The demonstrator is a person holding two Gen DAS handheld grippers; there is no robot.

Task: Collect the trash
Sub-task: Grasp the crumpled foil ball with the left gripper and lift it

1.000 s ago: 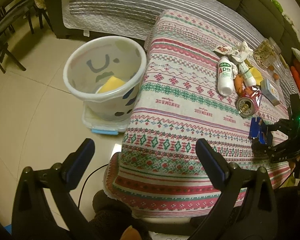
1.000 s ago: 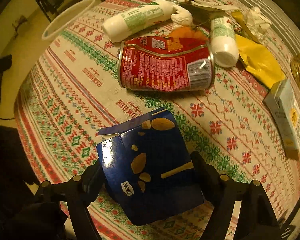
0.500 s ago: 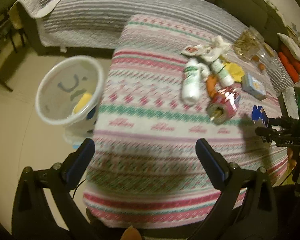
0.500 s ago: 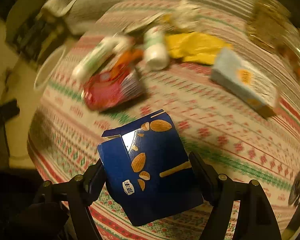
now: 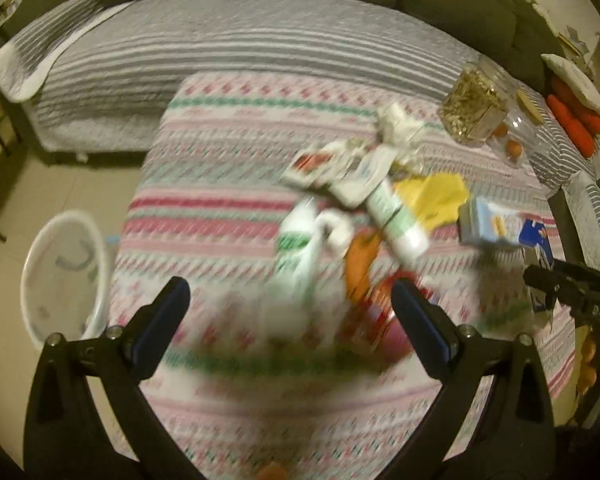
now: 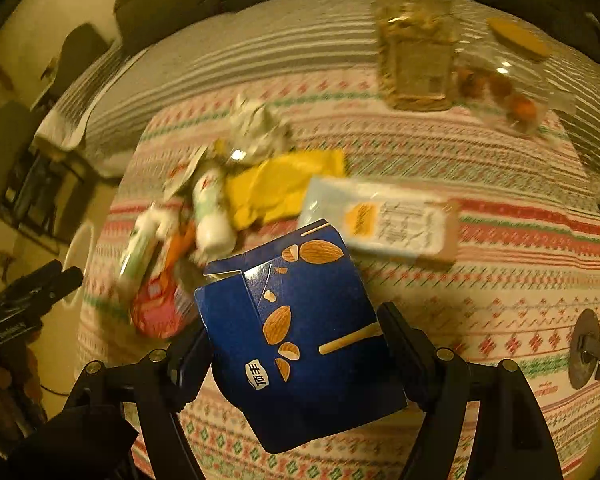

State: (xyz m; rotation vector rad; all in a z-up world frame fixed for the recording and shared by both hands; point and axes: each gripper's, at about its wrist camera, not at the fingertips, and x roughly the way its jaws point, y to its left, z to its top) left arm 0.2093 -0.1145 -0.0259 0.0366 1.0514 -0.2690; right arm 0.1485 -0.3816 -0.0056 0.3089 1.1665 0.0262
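My right gripper (image 6: 296,340) is shut on a blue snack box (image 6: 300,340) printed with almonds, held above the patterned tablecloth (image 6: 500,300); the same gripper (image 5: 540,276) and box (image 5: 534,236) show at the right edge of the left wrist view. My left gripper (image 5: 288,300) is open and empty, hanging over a blurred pile of trash: two white bottles with green labels (image 5: 300,248) (image 5: 396,220), a crushed red can (image 5: 380,320), an orange wrapper (image 5: 360,260), a yellow wrapper (image 5: 432,196), crumpled paper (image 5: 396,124) and a light blue carton (image 5: 488,224). The white bin (image 5: 64,276) stands on the floor at left.
A jar of seeds (image 5: 476,108) and a clear container with small orange fruit (image 5: 516,144) stand at the table's far right. A sofa under a grey striped cover (image 5: 240,48) runs behind the table. Dark chairs (image 6: 40,184) stand off to the left on the tiled floor.
Both hands swung right over the table. The bin slid to the left edge of the left view, the trash pile came under the left gripper. The right gripper rose and rolled, keeping the blue box.
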